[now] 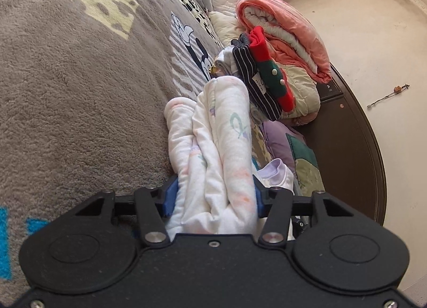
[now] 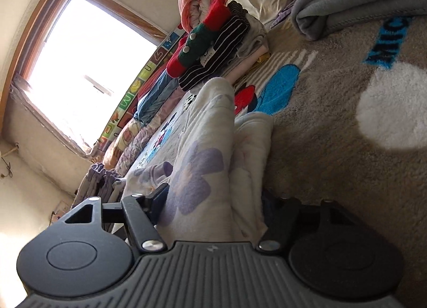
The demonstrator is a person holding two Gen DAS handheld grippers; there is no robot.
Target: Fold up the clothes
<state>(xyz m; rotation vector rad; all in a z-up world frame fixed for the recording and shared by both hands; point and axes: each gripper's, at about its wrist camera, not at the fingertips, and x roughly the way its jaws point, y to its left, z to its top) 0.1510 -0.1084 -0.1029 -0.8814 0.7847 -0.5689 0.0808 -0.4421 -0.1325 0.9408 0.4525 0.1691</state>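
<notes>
With the left claw and right claw each clamped on the bunched white floral-print cotton garment, both needed equal tension so the fold landed flat on the grey plush blanket near the stack of folded clothes.

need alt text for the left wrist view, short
The left gripper is shut on a bunched white printed garment held over a grey patterned blanket. Beyond it sits a stack of folded clothes, topped by a red and green knit and a striped piece, beside a rolled pink quilt; bare floor lies to the right.
</notes>
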